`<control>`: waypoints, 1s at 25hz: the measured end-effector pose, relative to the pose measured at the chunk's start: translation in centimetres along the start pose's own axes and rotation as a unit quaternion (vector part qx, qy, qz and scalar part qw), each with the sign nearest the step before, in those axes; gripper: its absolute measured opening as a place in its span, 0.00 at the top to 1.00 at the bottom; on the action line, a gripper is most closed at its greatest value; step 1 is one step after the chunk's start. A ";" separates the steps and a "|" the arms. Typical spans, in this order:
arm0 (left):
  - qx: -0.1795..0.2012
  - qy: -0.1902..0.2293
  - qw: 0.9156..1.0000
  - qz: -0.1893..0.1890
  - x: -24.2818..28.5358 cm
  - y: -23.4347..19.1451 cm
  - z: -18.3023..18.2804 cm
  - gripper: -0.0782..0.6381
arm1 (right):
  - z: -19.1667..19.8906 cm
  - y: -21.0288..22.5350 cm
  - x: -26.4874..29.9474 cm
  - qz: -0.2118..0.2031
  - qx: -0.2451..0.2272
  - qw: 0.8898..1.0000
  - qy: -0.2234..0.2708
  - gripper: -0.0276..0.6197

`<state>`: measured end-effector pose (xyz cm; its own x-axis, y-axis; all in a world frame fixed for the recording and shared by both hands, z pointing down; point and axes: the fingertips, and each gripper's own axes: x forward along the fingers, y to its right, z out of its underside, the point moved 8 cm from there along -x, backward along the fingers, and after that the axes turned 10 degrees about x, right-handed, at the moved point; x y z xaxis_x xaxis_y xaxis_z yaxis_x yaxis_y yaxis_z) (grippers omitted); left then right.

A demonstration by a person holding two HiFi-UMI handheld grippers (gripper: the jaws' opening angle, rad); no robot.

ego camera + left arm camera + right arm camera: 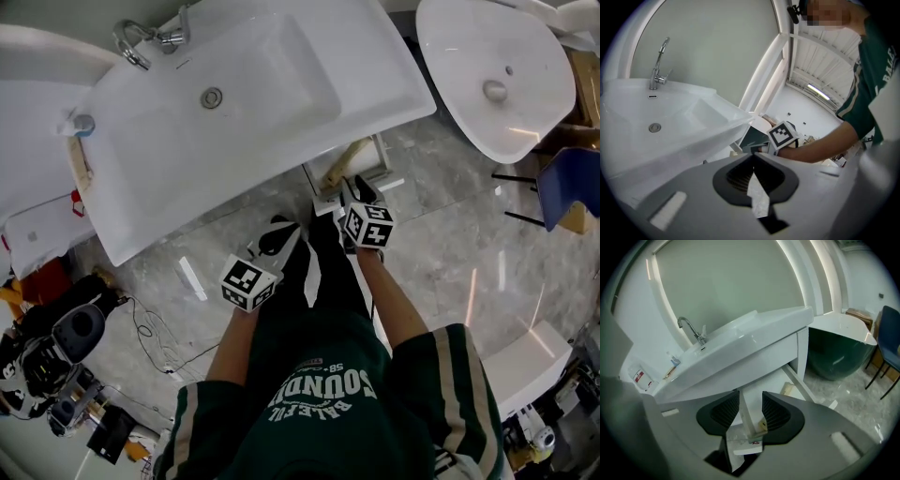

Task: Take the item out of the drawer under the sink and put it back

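The drawer (367, 161) under the white sink (244, 112) stands pulled out, and a tan item (338, 166) lies in it. In the right gripper view the same tan item (789, 390) rests on the drawer's white floor (764, 380). My right gripper (750, 411) is open at the drawer's front. A white edge of the drawer (749, 423) runs between its jaws without being pressed. In the head view the right gripper (359, 194) is just below the drawer. My left gripper (277, 236) hangs to its left, shut (753, 158) and holding nothing.
A faucet (141, 42) sits at the sink's back left. A dark green tub with a white rim (839, 357) stands to the right, and a blue chair (570, 187) beyond it. Cables and gear (56, 356) lie on the marble floor at the left.
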<state>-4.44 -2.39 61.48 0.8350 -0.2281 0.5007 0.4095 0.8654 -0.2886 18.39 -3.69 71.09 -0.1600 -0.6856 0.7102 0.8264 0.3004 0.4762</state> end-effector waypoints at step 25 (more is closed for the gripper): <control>-0.082 -0.026 0.995 -0.057 -1.9 -3.1 6.4 0.82 | 1.1 10.6 14.4 0.112 0.247 0.961 -0.048 0.71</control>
<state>-9.63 -1.79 66.70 0.7620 -0.2931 0.5775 0.5579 0.7499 -0.3556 24.23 -9.62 86.89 -0.0772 -0.5097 0.8569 0.4926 0.7277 0.4772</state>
